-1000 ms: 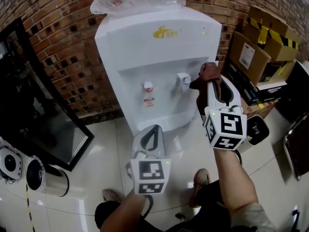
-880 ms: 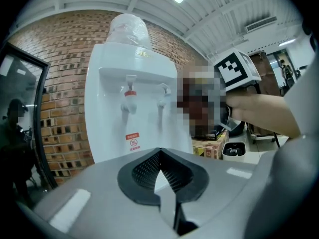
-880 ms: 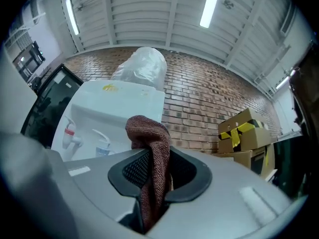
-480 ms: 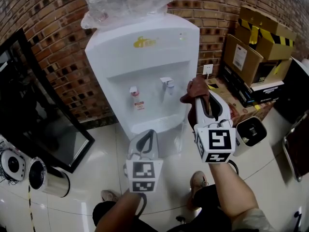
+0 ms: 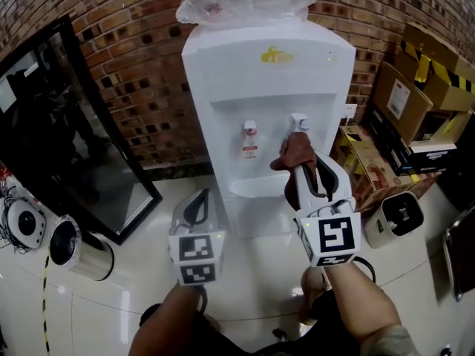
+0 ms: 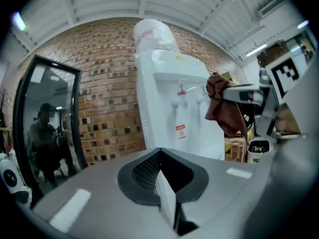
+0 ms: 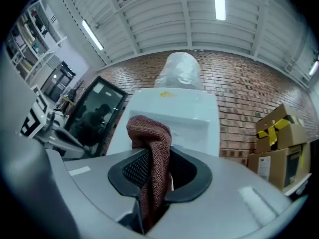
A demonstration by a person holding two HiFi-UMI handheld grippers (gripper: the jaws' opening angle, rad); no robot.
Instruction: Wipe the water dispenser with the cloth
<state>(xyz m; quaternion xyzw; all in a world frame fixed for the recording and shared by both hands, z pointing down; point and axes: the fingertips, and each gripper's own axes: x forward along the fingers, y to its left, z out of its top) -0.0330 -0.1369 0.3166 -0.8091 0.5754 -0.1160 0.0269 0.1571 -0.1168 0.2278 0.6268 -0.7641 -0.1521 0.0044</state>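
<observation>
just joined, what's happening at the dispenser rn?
A person stands facing the white water dispenser with a gripper in each hand. The right gripper is shut on a reddish-brown cloth, held up by the right-hand tap; whether the cloth touches it can't be told. The left gripper hangs lower, off to the left, jaws together and empty.

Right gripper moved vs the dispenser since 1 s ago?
Yes. The right gripper, clamped on the cloth, shifted left: from the right edge of the water dispenser to just below its right tap.
</observation>
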